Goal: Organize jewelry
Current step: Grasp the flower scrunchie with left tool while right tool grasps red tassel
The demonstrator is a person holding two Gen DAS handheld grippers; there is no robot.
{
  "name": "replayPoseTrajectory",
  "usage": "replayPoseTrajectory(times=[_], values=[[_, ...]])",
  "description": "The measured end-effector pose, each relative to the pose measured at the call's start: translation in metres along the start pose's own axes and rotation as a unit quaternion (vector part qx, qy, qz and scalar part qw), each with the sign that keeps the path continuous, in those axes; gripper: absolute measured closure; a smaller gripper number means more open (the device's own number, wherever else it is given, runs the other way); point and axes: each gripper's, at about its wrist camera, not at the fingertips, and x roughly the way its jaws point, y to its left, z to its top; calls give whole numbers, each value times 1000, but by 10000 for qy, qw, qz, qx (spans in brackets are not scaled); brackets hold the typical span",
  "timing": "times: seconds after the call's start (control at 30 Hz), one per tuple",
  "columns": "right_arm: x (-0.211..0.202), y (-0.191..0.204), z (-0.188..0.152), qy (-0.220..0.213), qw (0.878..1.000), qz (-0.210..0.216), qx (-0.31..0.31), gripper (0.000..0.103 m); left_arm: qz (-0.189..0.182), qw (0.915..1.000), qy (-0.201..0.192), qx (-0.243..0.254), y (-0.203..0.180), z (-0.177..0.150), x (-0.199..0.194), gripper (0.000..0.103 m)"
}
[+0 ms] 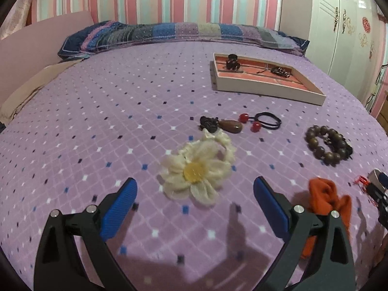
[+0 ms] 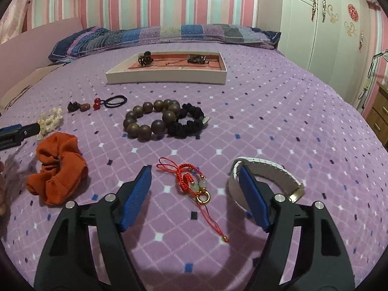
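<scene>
My left gripper [image 1: 195, 186] is open and empty, its blue pads on either side of a cream knitted flower hair tie [image 1: 197, 169] lying on the bedspread. My right gripper [image 2: 194, 173] is open and empty over a red cord charm with pale beads [image 2: 194, 181]. A white-strapped watch [image 2: 264, 181] lies by its right finger. A wooden bead bracelet [image 2: 151, 118] touches a black scrunchie [image 2: 189, 121]. An orange scrunchie [image 2: 58, 169] lies at left. A white tray [image 2: 167, 75] with a red lining holds a dark claw clip [image 2: 145, 58] and a dark cord piece [image 2: 197, 59].
A brown teardrop pendant [image 1: 231, 126] and a black hair elastic with red beads [image 1: 263, 121] lie beyond the flower. The purple checked bedspread [image 1: 97, 121] covers the bed, with a patchwork pillow [image 1: 169, 34] at the far edge. A white wardrobe [image 2: 327, 24] stands at right.
</scene>
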Motion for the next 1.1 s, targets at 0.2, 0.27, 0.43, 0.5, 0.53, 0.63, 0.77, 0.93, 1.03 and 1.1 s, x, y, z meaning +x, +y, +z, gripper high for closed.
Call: replayPoseTrajectory(times=[0.2, 0.27, 0.43, 0.5, 0.53, 0.63, 0.77, 0.93, 1.03, 1.1], values=[[13, 1, -1, 138, 9999, -8, 0, 34, -218, 9996, 158, -19, 4, 10, 24, 9], [16, 2, -1, 170, 9998, -36, -20, 34, -277, 9994, 228, 7, 3, 9, 30, 9], [15, 2, 2, 118, 9999, -96, 2, 35, -339, 9990, 260, 90, -1, 8, 32, 10], [14, 0, 3, 76, 9999, -89, 56, 36, -342, 9990, 266, 75, -1, 7, 32, 11], [13, -1, 4, 71, 9999, -97, 66, 37, -350, 9989, 301, 69, -1, 7, 33, 17], [8, 1, 4, -18, 9999, -131, 36, 38, -338, 9987, 371, 68, -2, 6, 36, 21], [-2, 12, 8, -195, 9996, -137, -160, 38, -303, 9989, 357, 102, -3, 6, 36, 21], [8, 19, 6, -8, 9996, -155, -232, 42, -298, 9989, 352, 107, -3, 5, 36, 21], [19, 14, 5, 206, 9997, -111, -116, 53, -261, 9990, 347, 123, -5, 6, 37, 24], [24, 11, 4, 305, 9995, -123, -18, 57, -250, 9990, 339, 131, -5, 6, 36, 27]])
